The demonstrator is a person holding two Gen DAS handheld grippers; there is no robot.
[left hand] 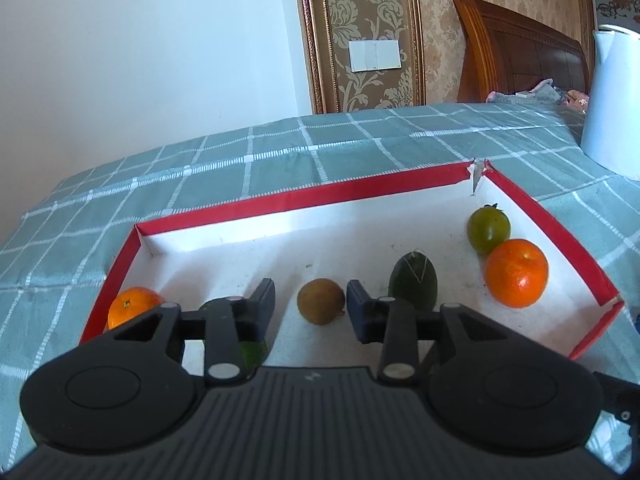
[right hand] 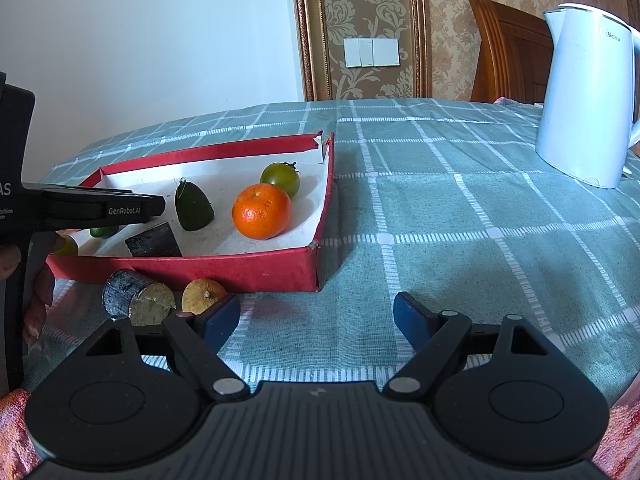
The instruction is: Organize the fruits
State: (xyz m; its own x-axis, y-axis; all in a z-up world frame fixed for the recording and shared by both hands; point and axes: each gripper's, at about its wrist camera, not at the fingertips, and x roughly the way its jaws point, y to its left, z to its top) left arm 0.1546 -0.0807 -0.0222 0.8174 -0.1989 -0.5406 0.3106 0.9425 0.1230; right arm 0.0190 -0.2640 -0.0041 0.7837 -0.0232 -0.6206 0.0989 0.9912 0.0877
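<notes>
The fuzzy brown kiwi (left hand: 321, 301) lies on the white floor of the red tray (left hand: 260, 200), its long axis across the view, stub end to the right. The left claw (left hand: 311, 308) is released, jaws clear either side. The right claw (right hand: 317, 320) gapes empty over checked cloth (right hand: 440, 220)

Both views bright, daylight, cool tint. White wall (left hand: 140, 40) nearly blown out; glare on tray (left hand: 240, 232) floor by its far wall. Soft shadows under orange (right hand: 262, 211), falling toward the camera. Strong fisheye bending at edges, dark corner vignette. Focus sharp, no motion blur.
</notes>
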